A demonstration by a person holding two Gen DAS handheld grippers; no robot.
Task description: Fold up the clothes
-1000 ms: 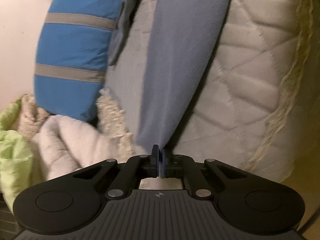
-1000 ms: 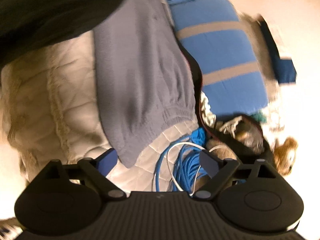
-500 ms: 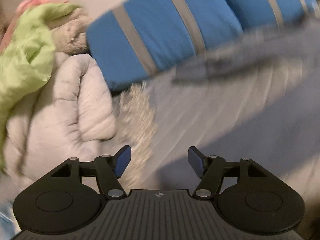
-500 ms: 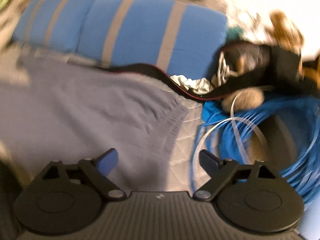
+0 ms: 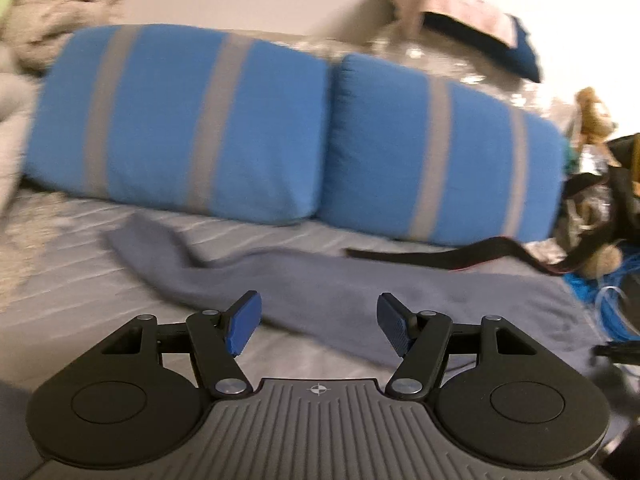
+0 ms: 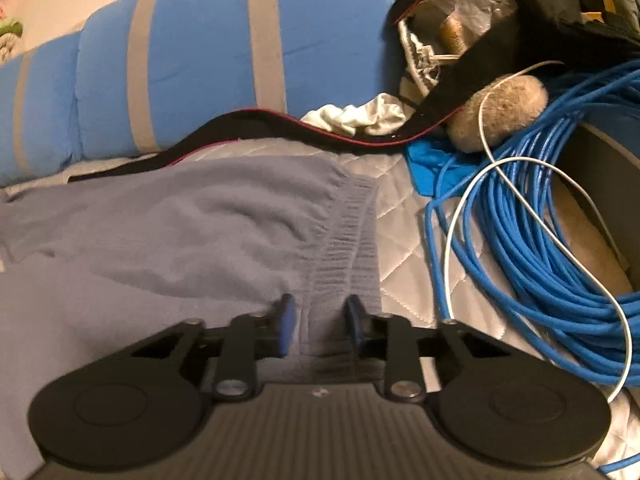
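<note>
Grey sweat trousers (image 5: 320,280) lie spread flat on the pale quilted bed cover (image 5: 60,280), one leg trailing to the left. My left gripper (image 5: 318,322) hovers open just above the cloth, with nothing between its blue pads. In the right wrist view the same trousers (image 6: 200,220) end in a ribbed elastic waistband (image 6: 352,220). My right gripper (image 6: 320,320) sits low at that waistband, its fingers half drawn together with the band's fabric lying flat between them, not pinched.
Two blue pillows with grey stripes (image 5: 192,128) line the back of the bed. A black strap (image 6: 280,124) crosses the trousers' far edge. A coil of blue cable (image 6: 540,240) with a white wire, a plush toy and bags crowd the right side.
The left gripper let go of the hanging trousers, which now lie flat. Both grippers swung down toward the bed. The right fingers have narrowed around the waistband.
</note>
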